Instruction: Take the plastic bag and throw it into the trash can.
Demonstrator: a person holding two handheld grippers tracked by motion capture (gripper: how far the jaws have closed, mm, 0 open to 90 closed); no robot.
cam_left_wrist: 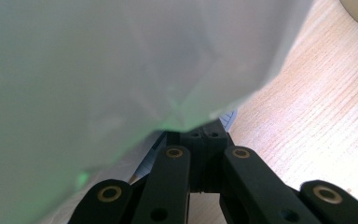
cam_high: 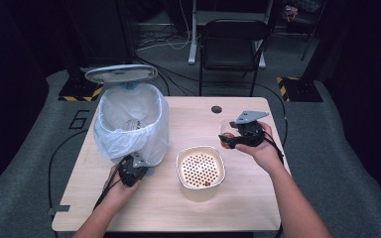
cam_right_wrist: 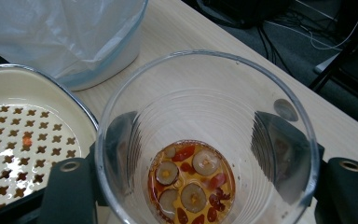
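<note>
Right gripper [cam_high: 232, 137] held clear cup [cam_right_wrist: 205, 140] upright, dregs at bottom, above counter [cam_high: 178, 119]. Strainer bowl [cam_high: 200, 168] lay just left. Left gripper [cam_high: 131, 171], jaws closed, at bin bag [cam_high: 134, 124].

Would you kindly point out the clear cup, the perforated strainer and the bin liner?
clear cup [cam_right_wrist: 205, 116], right gripper view, inner wall.
perforated strainer [cam_high: 200, 167], high view, holed insert.
bin liner [cam_high: 156, 131], high view, outer side.
</note>
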